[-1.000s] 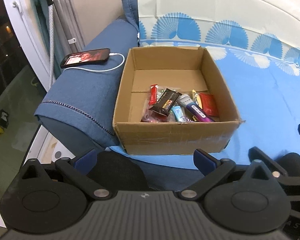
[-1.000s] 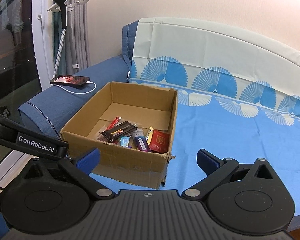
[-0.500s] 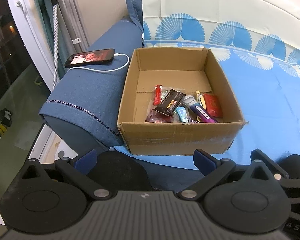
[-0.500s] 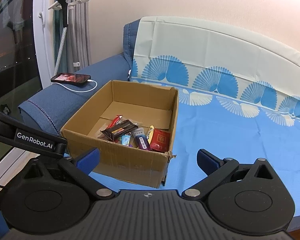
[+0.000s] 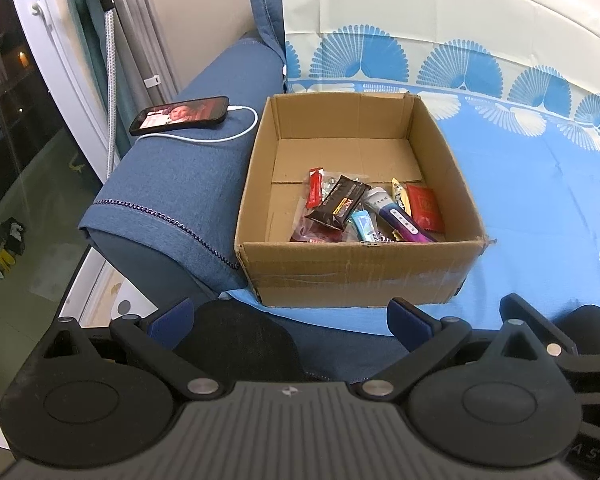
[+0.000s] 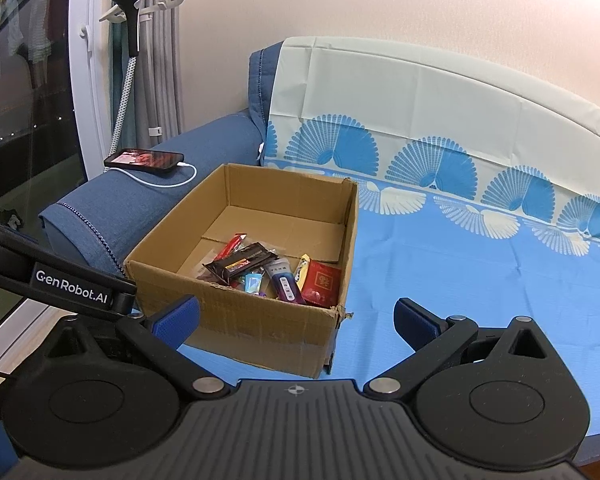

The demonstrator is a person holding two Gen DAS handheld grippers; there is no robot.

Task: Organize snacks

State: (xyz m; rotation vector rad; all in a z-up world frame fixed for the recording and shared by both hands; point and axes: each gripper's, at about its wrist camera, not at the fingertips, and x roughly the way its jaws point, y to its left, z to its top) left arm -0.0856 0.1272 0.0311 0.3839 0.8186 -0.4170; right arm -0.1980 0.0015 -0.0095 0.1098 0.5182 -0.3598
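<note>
An open cardboard box (image 5: pixel 352 272) sits on the blue sofa cover; it also shows in the right wrist view (image 6: pixel 260 328). Inside lie several snacks: a dark brown bar (image 5: pixel 338 204), a red stick (image 5: pixel 314 187), a red packet (image 5: pixel 424 206) and a purple-and-white tube (image 5: pixel 396 216). The same pile (image 6: pixel 268 272) shows in the right wrist view. My left gripper (image 5: pixel 288 318) is open and empty, in front of the box. My right gripper (image 6: pixel 296 320) is open and empty, in front of the box's right corner.
A phone (image 5: pixel 180 115) with a lit screen and white cable lies on the blue armrest (image 5: pixel 172 184) left of the box. A garment steamer (image 6: pixel 130 20) and curtains stand by the window. The blue patterned sofa cover (image 6: pixel 480 280) spreads to the right.
Both views have shifted slightly; the box now sits a little further right and lower in the left wrist view. Both grippers stay open and empty. The snacks have not moved.
</note>
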